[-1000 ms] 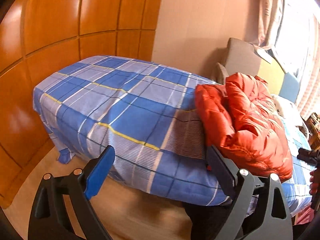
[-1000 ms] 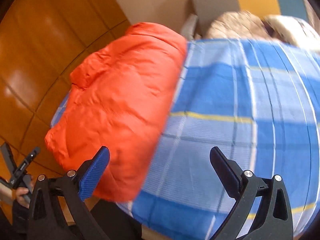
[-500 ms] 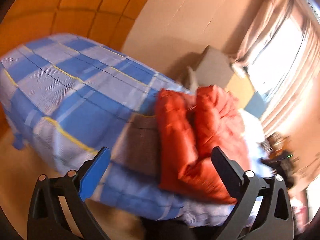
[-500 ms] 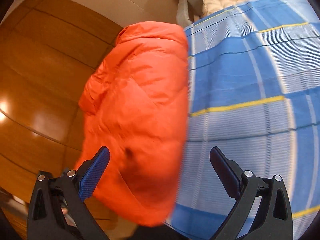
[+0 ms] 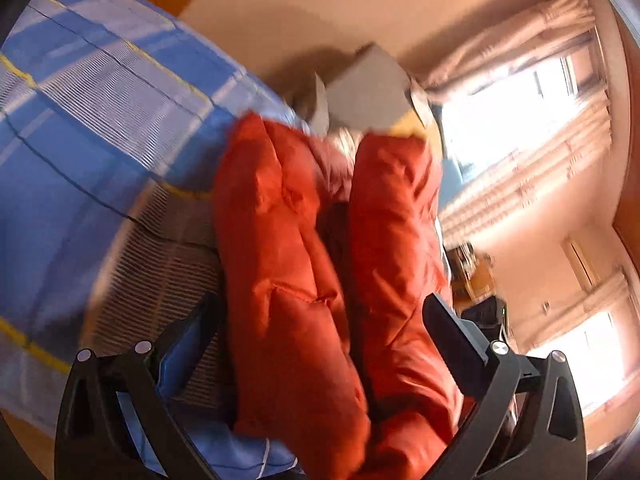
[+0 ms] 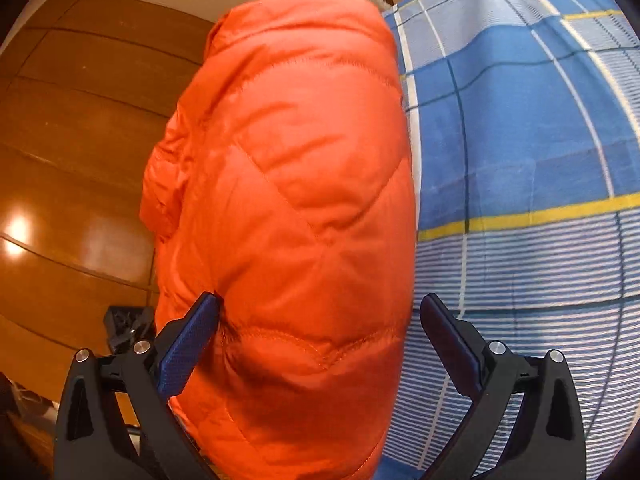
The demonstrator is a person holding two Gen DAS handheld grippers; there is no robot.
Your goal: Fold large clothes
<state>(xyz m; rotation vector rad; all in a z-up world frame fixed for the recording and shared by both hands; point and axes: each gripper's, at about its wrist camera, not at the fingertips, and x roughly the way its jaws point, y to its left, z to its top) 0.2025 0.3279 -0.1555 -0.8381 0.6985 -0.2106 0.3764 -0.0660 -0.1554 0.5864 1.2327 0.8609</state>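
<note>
Orange jacket (image 6: 292,200) on bed, bulging between spread fingers of right gripper (image 6: 320,332); left gripper (image 5: 320,332) likewise open astride it

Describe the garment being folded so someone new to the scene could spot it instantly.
Find the bed covered in a blue plaid sheet with yellow stripes. On its edge nearest the wooden wall panels lies a bulky orange-red quilted puffer jacket. It is the only puffy, solid-coloured item there.
</note>
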